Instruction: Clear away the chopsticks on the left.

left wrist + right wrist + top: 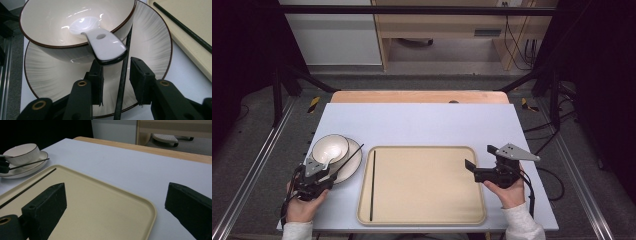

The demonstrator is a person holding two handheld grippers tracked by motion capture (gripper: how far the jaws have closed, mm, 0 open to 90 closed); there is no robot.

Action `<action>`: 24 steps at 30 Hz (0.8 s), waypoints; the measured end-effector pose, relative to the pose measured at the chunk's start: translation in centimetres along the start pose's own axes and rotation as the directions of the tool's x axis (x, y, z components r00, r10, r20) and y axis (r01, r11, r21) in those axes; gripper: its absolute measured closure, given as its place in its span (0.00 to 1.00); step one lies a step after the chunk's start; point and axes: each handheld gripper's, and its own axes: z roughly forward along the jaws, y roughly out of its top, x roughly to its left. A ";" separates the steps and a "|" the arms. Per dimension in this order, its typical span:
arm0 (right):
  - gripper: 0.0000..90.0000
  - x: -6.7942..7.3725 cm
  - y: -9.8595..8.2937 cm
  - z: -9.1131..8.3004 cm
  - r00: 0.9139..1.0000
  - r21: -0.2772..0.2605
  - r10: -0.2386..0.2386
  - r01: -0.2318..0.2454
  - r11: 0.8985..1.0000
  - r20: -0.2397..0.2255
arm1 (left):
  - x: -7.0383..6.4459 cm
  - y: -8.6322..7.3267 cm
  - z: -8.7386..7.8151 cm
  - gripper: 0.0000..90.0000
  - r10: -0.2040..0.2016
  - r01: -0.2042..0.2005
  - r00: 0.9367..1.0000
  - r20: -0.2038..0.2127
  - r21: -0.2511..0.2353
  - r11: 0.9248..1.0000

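Pale blue-white surface point(422, 122) on a wooden top, black frame and grey floor around it. High view: beige tray point(422, 212) at centre front, one black chopstick point(372, 185) lying along its left edge; plate point(353, 167) just left of the tray, bowl point(330, 148) standing on it, second chopstick point(346, 157) slanting across the plate; left tongs point(319, 176) at the plate's near rim, right tongs point(477, 161) hovering over the tray's right edge, well apart from the crockery. Left gripper view: white spoon point(105, 42) resting in the bowl point(50, 22), handle overhanging the rim toward the camera; second chopstick point(122, 82) running up between the jaws across the plate point(155, 37); left tongs point(116, 82) released, jaws on either side of the stick, not yet pinching it; tray point(197, 17) and first chopstick point(185, 28) at upper right. Right gripper view: right tongs point(117, 202) released and empty, jaws spread wide above the tray point(100, 202); bowl point(22, 151), plate point(32, 167) and second chopstick point(32, 163) far off at upper left. Judged progress: one chopstick already on the tray, the other framed for pickup; closing, lifting and laying it beside the first left to do, likely the spoon and crockery after that.
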 end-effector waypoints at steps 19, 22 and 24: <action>0.04 0.0 0.0 0.1 1.000 0.003 -0.002 0.002 1.000 0.000 | -0.9 0.1 0.7 0.94 0.012 -0.014 0.998 0.057 0.032 0.999; 0.04 -0.1 0.0 0.1 1.000 0.003 -0.003 0.003 1.000 0.001 | -1.2 0.2 0.6 0.95 0.004 -0.005 0.998 0.061 0.022 1.000; 0.04 0.0 0.0 0.1 1.000 0.002 -0.002 0.002 1.000 0.001 | -1.4 0.3 0.4 0.95 -0.007 0.006 0.998 0.062 0.012 1.000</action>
